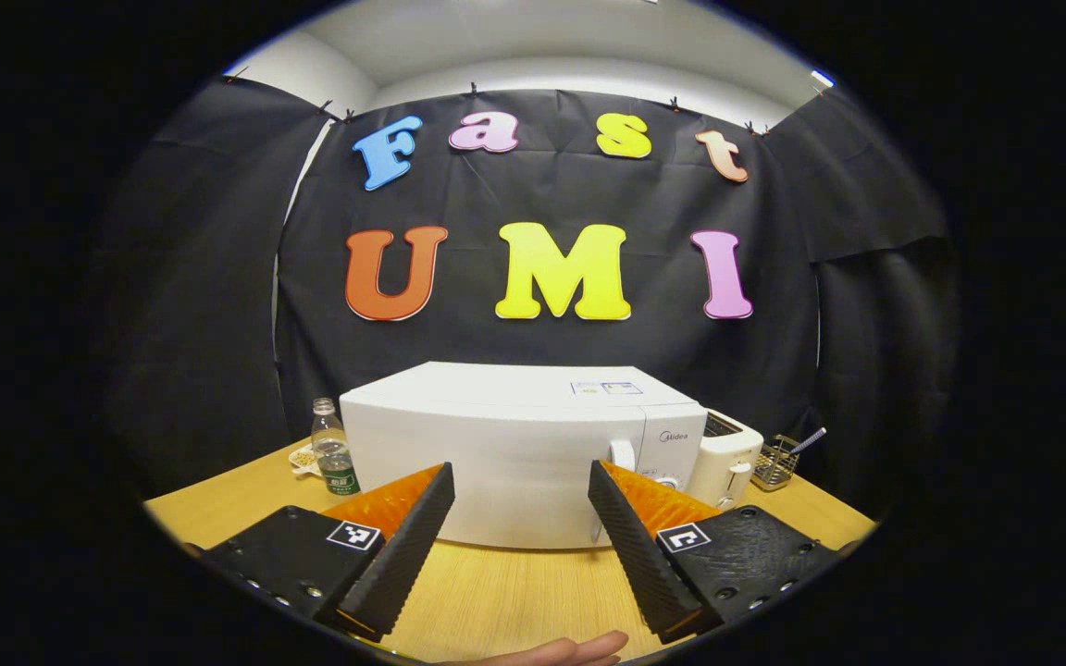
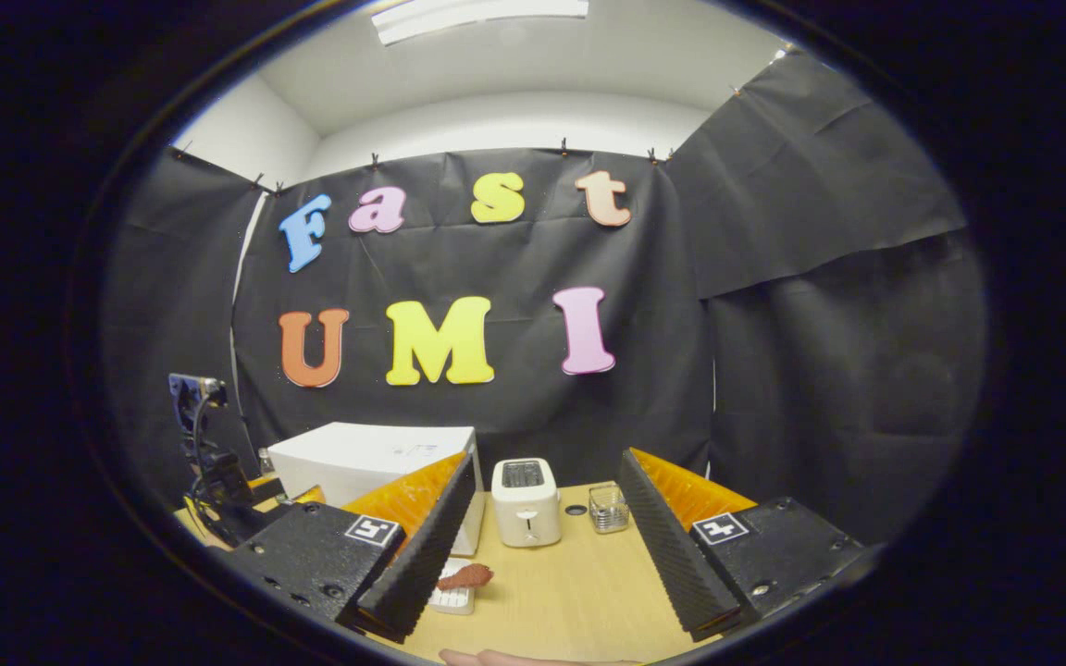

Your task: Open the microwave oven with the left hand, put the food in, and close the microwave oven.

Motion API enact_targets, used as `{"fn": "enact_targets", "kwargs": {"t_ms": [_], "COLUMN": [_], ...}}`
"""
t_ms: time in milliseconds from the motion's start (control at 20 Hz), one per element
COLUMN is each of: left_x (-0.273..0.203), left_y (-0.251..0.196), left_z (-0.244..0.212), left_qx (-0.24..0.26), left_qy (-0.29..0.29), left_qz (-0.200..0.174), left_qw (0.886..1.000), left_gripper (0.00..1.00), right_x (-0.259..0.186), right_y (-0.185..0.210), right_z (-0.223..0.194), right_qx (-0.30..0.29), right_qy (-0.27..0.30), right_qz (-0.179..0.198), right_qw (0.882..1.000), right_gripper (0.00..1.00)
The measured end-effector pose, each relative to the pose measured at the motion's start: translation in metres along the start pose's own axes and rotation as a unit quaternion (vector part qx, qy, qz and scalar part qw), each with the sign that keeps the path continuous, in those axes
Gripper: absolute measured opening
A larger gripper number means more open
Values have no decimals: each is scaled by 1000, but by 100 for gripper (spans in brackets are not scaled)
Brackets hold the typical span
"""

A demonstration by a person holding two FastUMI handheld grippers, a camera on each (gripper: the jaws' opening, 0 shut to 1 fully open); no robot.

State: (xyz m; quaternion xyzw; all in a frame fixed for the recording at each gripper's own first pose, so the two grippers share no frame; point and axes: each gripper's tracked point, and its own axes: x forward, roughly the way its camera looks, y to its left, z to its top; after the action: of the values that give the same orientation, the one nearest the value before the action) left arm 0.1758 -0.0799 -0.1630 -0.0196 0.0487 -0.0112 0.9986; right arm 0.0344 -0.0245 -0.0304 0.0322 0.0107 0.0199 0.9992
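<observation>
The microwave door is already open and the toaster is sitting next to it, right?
Not quite. In the left gripper view the microwave has its door shut, flat across the front. The toaster does sit right beside it.

A light wooden table carries a closed white microwave, with a white toaster just to its right and a wire basket beyond that. To the microwave's left stand a clear bottle and a small dish. Nearer the front edge, a white plate holds a reddish piece of food.
</observation>
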Motion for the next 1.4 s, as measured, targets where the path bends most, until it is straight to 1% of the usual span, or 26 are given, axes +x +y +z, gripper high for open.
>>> {"fn": "enact_targets", "kwargs": {"t_ms": [250,400,450,500,550,650,700,750,850,900,950,1000,1050,1100,1150,1200,1250,1300,1350,1400], "left_x": [37,58,64,69,74,83,88,94,105,111,110,112,113,114,112,111,111,111,111,112], "left_y": [-37,-53,-58,-63,-67,-77,-80,-78,-75,-78,-78,-78,-84,-86,-87,-86,-83,-83,-84,-83], "left_z": [-36,-62,-68,-75,-80,-86,-87,-87,-95,-93,-94,-91,-93,-92,-91,-91,-93,-93,-94,-95], "left_qx": [2,14,16,13,6,-15,-26,-30,-27,-20,-22,-28,-42,-50,-29,-5,9,8,-13,-22], "left_qy": [22,43,47,51,56,60,61,61,70,62,65,57,60,60,61,56,55,57,62,70], "left_qz": [-25,-28,-31,-32,-36,-46,-49,-41,-31,-39,-43,-43,-52,-46,-41,-33,-31,-35,-36,-42], "left_qw": [999,999,998,998,998,997,997,997,997,997,997,997,996,996,997,998,998,998,997,996], "left_gripper": [93,93,93,93,93,93,93,94,93,88,76,54,52,38,29,29,28,20,20,12], "right_x": [8,8,7,6,5,1,-1,-3,-6,-7,-8,-9,-10,-11,-12,-14,-15,-16,-18,-19], "right_y": [-9,-18,-21,-24,-28,-31,-31,-31,-31,-33,-35,-37,-39,-41,-44,-45,-47,-47,-48,-49], "right_z": [-3,-8,-7,-7,-5,-3,-3,-5,-9,-10,-11,-12,-12,-11,-11,-13,-13,-14,-13,-14], "right_qx": [-4,-8,-13,-18,-21,-25,-27,-27,-27,-27,-28,-29,-31,-33,-34,-35,-35,-33,-31,-30], "right_qy": [-3,-1,-2,-5,-7,-17,-21,-22,-20,-20,-19,-19,-19,-20,-21,-19,-18,-18,-19,-19], "right_qz": [0,0,2,1,0,0,2,4,10,11,10,8,6,4,1,-1,-3,-3,-3,-5], "right_qw": [1000,1000,1000,1000,1000,1000,999,999,999,999,999,999,999,999,999,999,999,999,999,999], "right_gripper": [100,100,91,91,100,100,91,100,100,100,100,100,100,100,100,100,100,100,100,100]}}
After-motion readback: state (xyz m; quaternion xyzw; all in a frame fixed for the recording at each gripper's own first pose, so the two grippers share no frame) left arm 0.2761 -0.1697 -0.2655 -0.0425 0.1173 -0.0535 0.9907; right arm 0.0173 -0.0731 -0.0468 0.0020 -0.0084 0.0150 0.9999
